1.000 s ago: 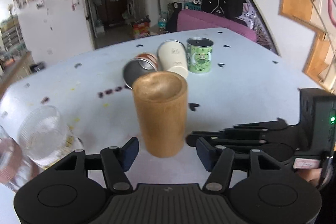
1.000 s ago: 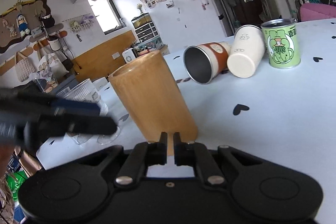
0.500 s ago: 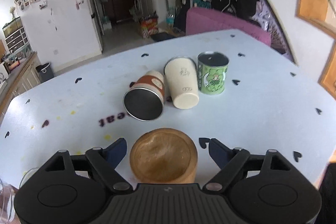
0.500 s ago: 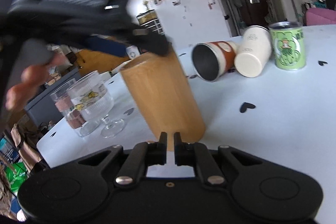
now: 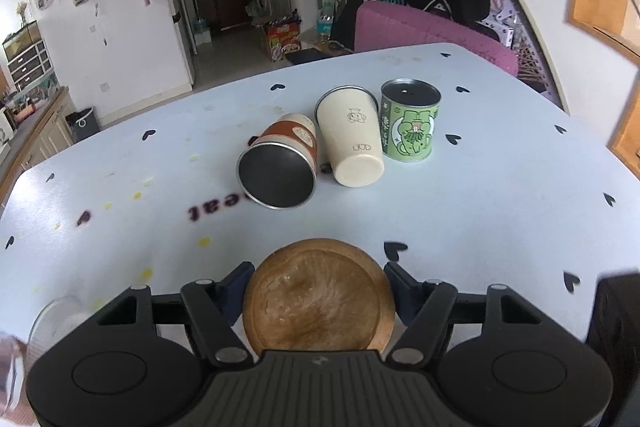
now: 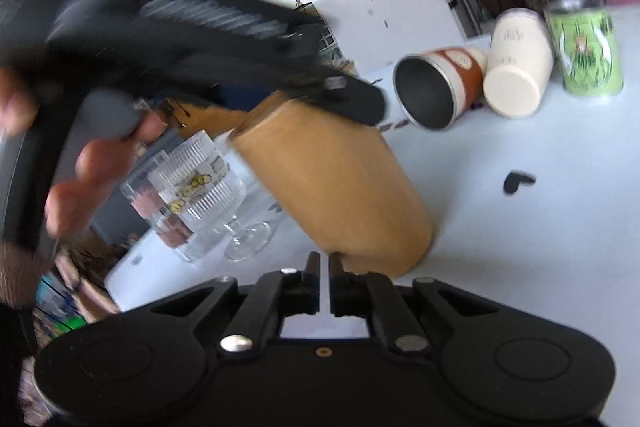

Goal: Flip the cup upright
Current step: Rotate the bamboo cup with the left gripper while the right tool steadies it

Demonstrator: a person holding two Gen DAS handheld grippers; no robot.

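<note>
A wooden cup stands upside down on the white table, its closed base up; it also shows in the right wrist view. My left gripper comes down from above, its open fingers straddling the cup's top without clearly touching. In the right wrist view the left gripper's finger sits blurred at the cup's top. My right gripper is shut and empty, low beside the cup's foot.
An orange-and-white metal cup and a cream cup lie on their sides mid-table, next to an upright green can. Two ribbed glasses stand left of the wooden cup. A purple chair stands at the table's far edge.
My left gripper rose from in front of the cup and came over its top, fingers now on either side. The right gripper stayed shut near the cup's foot.
</note>
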